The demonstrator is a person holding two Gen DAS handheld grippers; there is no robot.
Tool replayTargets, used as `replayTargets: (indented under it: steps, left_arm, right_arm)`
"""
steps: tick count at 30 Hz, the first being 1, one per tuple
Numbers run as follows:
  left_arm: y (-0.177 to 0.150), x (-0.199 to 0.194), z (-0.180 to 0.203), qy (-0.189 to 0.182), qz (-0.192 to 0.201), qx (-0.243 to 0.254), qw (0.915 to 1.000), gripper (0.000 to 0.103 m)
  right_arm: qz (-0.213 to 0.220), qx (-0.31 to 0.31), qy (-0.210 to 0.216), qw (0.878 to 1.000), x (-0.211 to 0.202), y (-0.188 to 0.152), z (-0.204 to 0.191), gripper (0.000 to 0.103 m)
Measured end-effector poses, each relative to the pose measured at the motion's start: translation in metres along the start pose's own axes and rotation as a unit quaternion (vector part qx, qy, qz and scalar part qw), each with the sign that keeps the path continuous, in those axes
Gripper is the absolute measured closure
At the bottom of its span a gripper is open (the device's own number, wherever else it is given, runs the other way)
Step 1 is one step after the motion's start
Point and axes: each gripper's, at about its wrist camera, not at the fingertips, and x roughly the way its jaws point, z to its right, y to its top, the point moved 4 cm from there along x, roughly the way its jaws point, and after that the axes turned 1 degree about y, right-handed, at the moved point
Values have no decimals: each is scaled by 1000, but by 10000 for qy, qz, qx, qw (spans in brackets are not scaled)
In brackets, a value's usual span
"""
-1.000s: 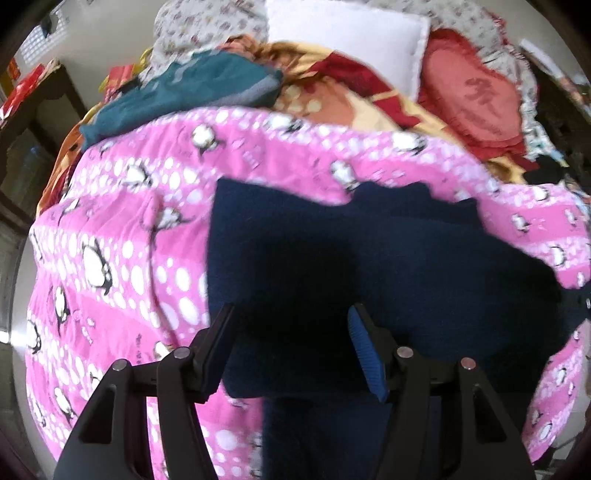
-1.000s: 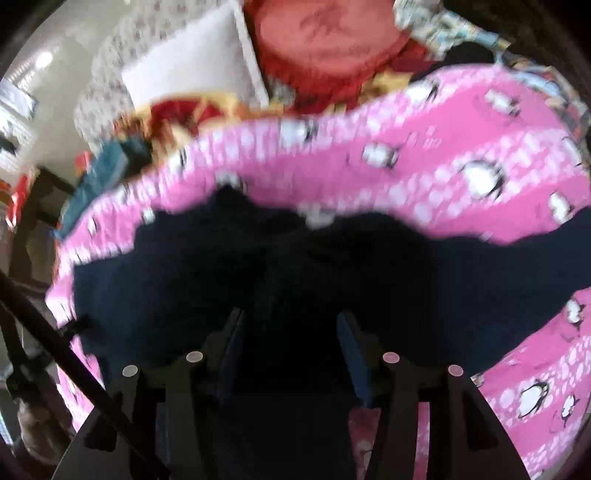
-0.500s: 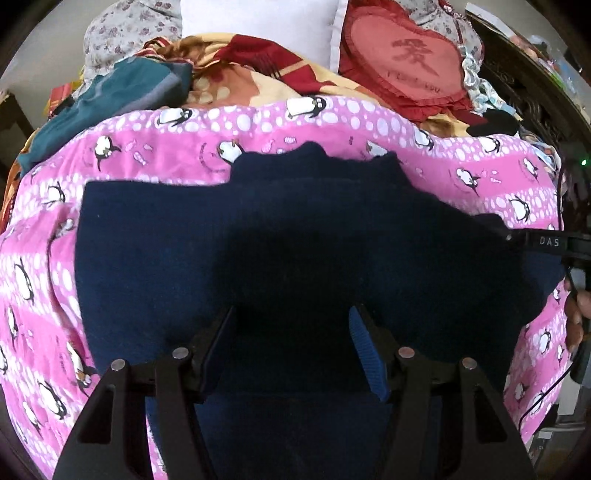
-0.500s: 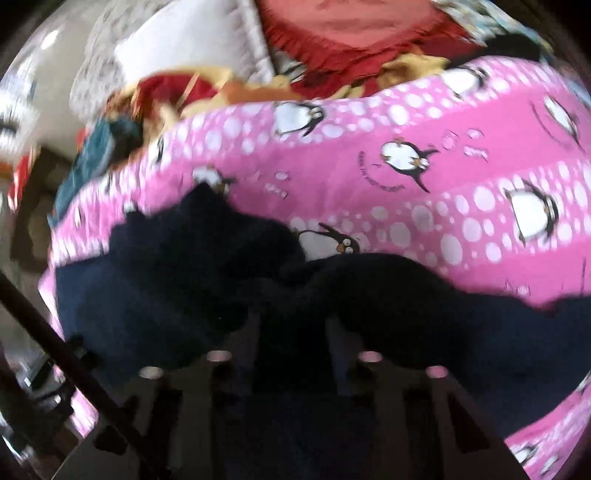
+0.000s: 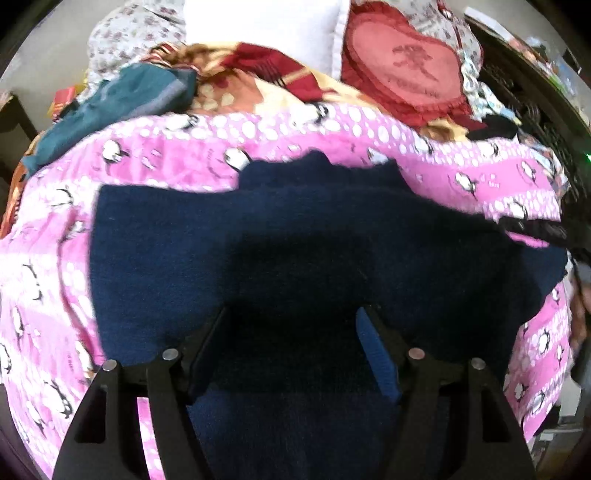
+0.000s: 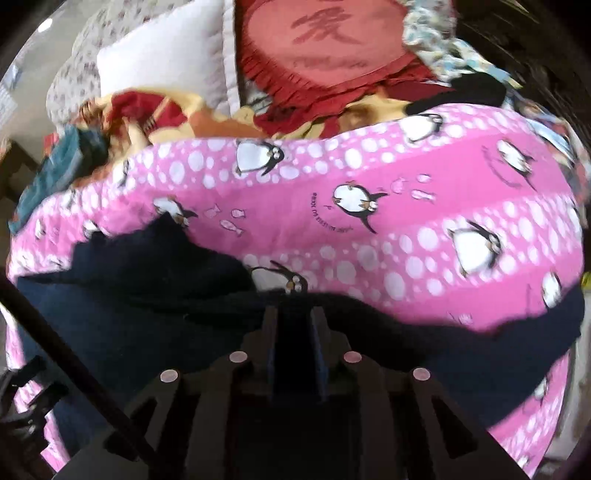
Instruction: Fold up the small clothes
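Observation:
A dark navy knit garment [image 5: 258, 251] lies spread on a pink penguin-print blanket [image 5: 177, 158]. My left gripper [image 5: 291, 325] is open, its jaws wide apart just above the garment's near part. In the right wrist view my right gripper [image 6: 294, 314] has its jaws close together on the garment's [image 6: 147, 295] edge, pinching navy fabric between the pads. The blanket shows there too [image 6: 406, 221]. The right gripper's body appears at the right edge of the left wrist view [image 5: 535, 230].
At the back lie a red heart-shaped cushion [image 5: 406, 62], a white pillow [image 5: 266, 29], a yellow and red blanket [image 5: 258, 81] and a teal cloth [image 5: 122, 99]. Dark furniture [image 5: 535, 110] stands at the right. A dark cable [image 6: 74, 365] crosses the right wrist view.
My right gripper's jaws have closed on the garment's edge. The left gripper has stayed open and shifted over the garment, which now lies more centred in its view.

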Motion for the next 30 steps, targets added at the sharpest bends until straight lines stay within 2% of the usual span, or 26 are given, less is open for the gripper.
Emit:
replayTargets:
  steps: [3,6,8,12,15,16,18,19,23,28,30]
  left_arm:
    - [2,-6,-12,93,82,-130,9998,33]
    - [-1,6,-22,192,-116,-252,9994,33]
    - [-5,16,-25,227,-263,-284,9990,33]
    - [-8,16,-23,304,-248,-184,9991,33]
    - [-7,13,-24,290,-230,-227,9991,33]
    - [-6,13,-25,289,-233,-249,9990,33]
    - [-7,16,-25,308,-262,-261,9988,33]
    - [-7,17,-25,314,-261,-261,9988,33]
    - [-7,18,-23,407,-285,-205,9986,32]
    - [0,0,-11,368,-221,-190,9989,32]
    - [3,-7,-3,352,-172,-136,9991,32]
  right_arm:
    - [-25,-332,268,9991,-12,-14,-24,83]
    - [-298,-359,436,9980,0,-30,-40,83]
    - [-511,-335,363,9975,13,-42,-41,83]
    - [-518,-229,293,9980,5,-45,-38,83]
    - [-389,-224,397,9982,-7,-42,-42,81]
    - [-342,-236,464,9981,-10,-40,-45,79]
    - [-252,-209,622,9975,-14,-39,-51,68]
    - [-256,-210,644,9974,-11,-40,-56,67]
    - [-424,-188,619,9970,8,-51,-65,66]
    - [-276,44,788,9965,-9,-53,-55,66]
    - [-195,82,715,9972,-22,-56,-44,64]
